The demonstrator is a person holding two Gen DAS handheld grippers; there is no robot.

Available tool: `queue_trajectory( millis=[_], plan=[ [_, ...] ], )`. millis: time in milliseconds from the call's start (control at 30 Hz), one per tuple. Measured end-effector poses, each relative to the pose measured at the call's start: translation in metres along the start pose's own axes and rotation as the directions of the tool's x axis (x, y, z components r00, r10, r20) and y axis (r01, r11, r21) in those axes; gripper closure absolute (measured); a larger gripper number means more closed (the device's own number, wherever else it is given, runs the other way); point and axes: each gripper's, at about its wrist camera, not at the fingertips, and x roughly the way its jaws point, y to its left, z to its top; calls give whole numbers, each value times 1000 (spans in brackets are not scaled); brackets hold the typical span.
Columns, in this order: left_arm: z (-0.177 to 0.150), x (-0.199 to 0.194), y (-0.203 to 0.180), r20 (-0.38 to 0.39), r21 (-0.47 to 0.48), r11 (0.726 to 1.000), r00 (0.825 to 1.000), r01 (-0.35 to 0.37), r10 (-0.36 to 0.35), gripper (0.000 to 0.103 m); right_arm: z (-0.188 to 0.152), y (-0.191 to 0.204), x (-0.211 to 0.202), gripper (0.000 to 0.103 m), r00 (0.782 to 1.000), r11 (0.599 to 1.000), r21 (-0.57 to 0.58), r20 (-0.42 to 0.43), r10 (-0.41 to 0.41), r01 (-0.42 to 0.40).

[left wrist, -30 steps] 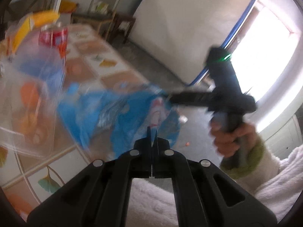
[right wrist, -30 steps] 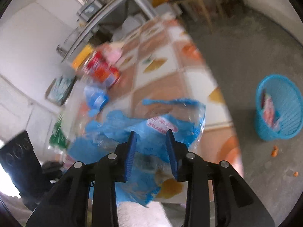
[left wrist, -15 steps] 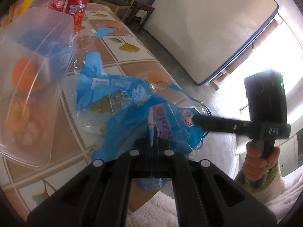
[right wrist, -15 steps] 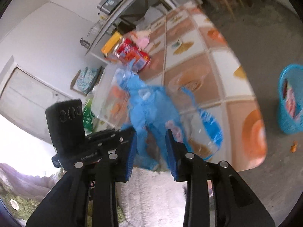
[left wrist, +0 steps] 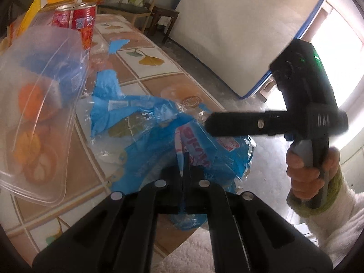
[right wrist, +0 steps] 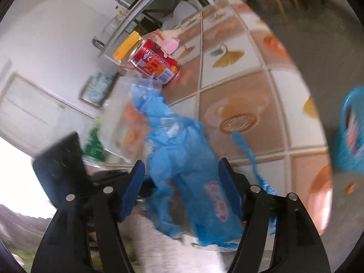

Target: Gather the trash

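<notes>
**Left tongs pinch the blue wrapper while the right tongs spread around it**

Left tongs (left wrist: 183, 170) are closed, with a thin fold of the blue plastic wrapper (left wrist: 159, 141) caught between their tips. Right tongs (right wrist: 182, 182) are opening at this moment; their blue pads (right wrist: 134, 188) stand wide on either side of the wrapper (right wrist: 182, 159), which hangs between them with clear gaps on both sides, so they do not press on it.

The wrapper is crumpled film, bright blue with clear patches, a white label and pink-red lettering. It lies at the near edge of the surface (left wrist: 159, 79), its lower part drooping over that edge in front of a white fleecy garment (left wrist: 193, 250), and its upper part trails back across the tiles. In the left wrist view the right tongs' black body reaches in from the right above the wrapper, held by a hand (left wrist: 307, 170) in a white sleeve with a green cuff.

Just left of the wrapper sits a clear plastic container (left wrist: 41, 104); orange fruit pieces and something blue show through its walls. Behind it stands a red can (left wrist: 77, 25), and beside that a yellow carton (left wrist: 45, 4). A small clear dish (right wrist: 236, 113) rests on the tiles right of the wrapper. Farther off, on the floor, a blue basket (right wrist: 352, 132) holds some printed packaging.
</notes>
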Motion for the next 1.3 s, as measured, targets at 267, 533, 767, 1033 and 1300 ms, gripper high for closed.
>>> queue_trajectory(
  millis=[267, 533, 767, 1033, 1300],
  plan=[
    [-1, -1, -16, 5, 85, 996, 1000, 28, -28, 52, -3, -18, 4, 38, 969, 954, 183, -19, 246, -239],
    [-1, 3, -25, 7, 128, 992, 1000, -1, 0, 47, -8, -15, 15, 38, 917, 892, 264, -55, 394, -368],
    [-5, 6, -41, 6, 238, 970, 998, -55, 55, 45, -7, -15, 20, 38, 886, 859, 305, -88, 456, -411],
    [-12, 11, -61, -2, 365, 923, 991, -121, 130, 69, -4, -8, 20, 38, 881, 871, 295, -152, 448, -392],
    [-13, 6, -53, -21, 302, 950, 996, -80, 91, 101, -1, -1, -5, 38, 902, 893, 271, -143, 407, -360]
  ],
)
